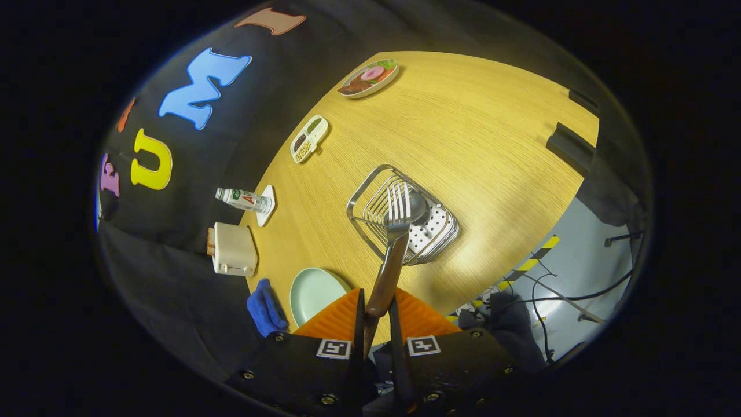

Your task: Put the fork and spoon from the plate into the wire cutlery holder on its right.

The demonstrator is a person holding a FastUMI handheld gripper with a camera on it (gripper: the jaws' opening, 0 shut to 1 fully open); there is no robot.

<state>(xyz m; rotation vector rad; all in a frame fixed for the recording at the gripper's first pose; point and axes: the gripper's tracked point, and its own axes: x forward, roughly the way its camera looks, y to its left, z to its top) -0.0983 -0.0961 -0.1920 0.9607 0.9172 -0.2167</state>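
Tongs [376,310] grip one fork [393,231] by its brown handle, both fingers pressing on it, tines hanging over the single wire cutlery holder [405,217], where what looks like one spoon [419,205] already lies. To finish well, I judge the fork should be lowered until its tines sit inside the holder's rim before the fingers part, so it cannot tip onto the tabletop [474,133]. One pale green plate [312,292], now bare, sits near left of the holder.

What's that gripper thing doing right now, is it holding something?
Gripper: fingers closed on the wooden handle of the fork, tines out ahead over the wire cutlery holder.
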